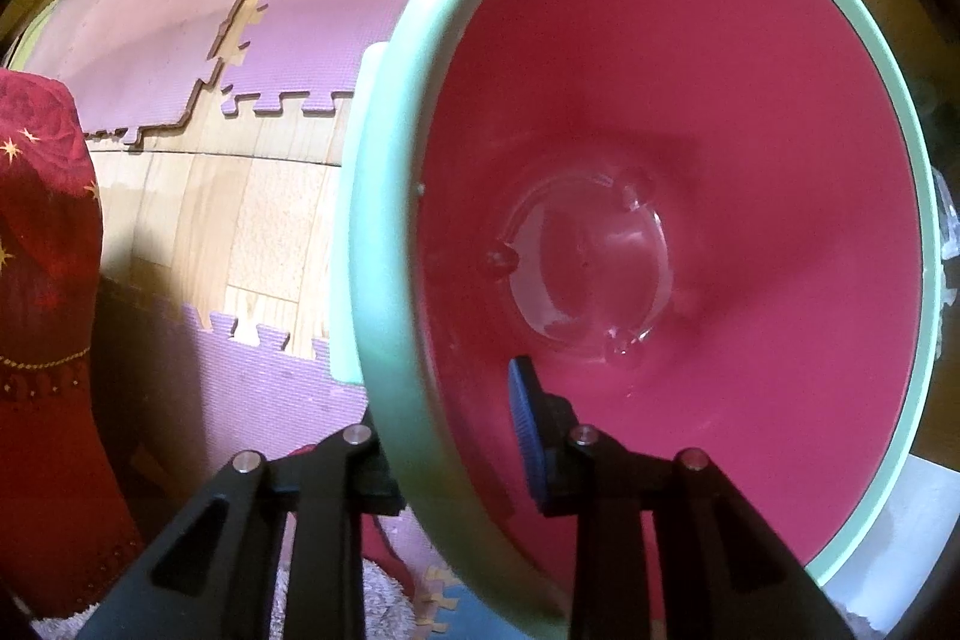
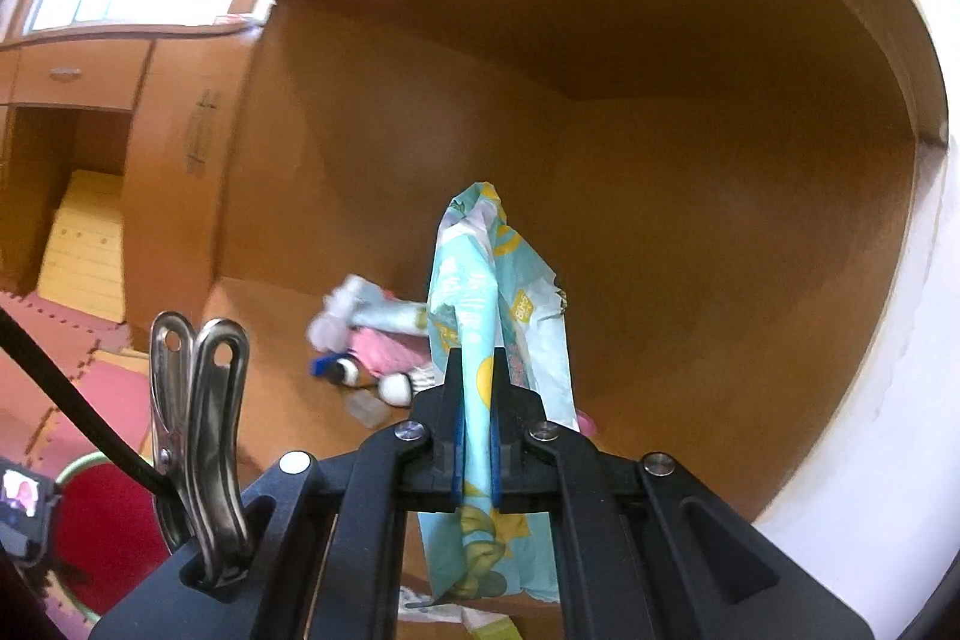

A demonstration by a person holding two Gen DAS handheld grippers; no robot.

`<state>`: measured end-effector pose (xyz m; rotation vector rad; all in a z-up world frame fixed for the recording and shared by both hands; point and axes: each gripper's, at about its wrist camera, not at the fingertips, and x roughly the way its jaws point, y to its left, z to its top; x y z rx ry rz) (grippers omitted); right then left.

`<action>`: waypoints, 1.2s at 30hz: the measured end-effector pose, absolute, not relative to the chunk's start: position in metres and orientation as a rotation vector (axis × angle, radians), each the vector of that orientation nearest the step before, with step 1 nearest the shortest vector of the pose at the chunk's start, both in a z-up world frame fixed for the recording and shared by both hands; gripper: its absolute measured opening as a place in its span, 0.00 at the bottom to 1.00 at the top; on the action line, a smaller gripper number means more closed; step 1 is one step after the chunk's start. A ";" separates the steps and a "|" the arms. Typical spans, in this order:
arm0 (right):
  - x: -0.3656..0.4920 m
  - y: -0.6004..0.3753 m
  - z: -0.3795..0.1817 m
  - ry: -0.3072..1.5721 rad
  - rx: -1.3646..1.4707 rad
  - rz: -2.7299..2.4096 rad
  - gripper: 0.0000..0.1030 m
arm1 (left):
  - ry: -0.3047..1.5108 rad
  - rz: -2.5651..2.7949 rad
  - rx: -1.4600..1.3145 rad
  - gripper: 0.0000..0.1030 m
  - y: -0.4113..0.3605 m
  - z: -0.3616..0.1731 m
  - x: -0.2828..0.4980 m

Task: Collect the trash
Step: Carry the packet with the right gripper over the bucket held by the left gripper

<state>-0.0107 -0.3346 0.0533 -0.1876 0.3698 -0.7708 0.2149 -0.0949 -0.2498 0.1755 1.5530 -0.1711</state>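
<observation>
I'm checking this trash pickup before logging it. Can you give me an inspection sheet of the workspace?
Surface: wooden floor partly covered with purple foam mats.
Job's things: red bin with green rim, a clear plastic piece inside; light-blue printed wrapper.
Clutter: small items on the floor, blurred.
Grippers: left gripper clamps the bin rim; right gripper shut on the wrapper.
Cables: black cable, held by metal clip.
Surroundings: wooden cabinet, red patterned fabric.
</observation>
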 end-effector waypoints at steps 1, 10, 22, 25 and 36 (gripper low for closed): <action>-0.011 -0.327 0.055 0.367 -0.196 -0.750 0.06 | 1.551 -0.169 0.174 0.27 -0.094 -0.249 0.215; -0.003 -0.290 0.055 0.369 -0.177 -0.617 0.06 | 1.551 -0.185 0.166 0.27 -0.094 -0.248 0.215; 0.024 -0.255 0.030 0.419 -0.134 -0.457 0.06 | 1.555 -0.190 0.156 0.27 -0.091 -0.247 0.214; 0.027 -0.250 0.025 0.431 -0.123 -0.427 0.06 | 1.554 -0.190 0.157 0.27 -0.091 -0.247 0.214; 0.039 -0.225 0.008 0.439 -0.142 -0.345 0.06 | 1.555 -0.192 0.162 0.27 -0.095 -0.247 0.213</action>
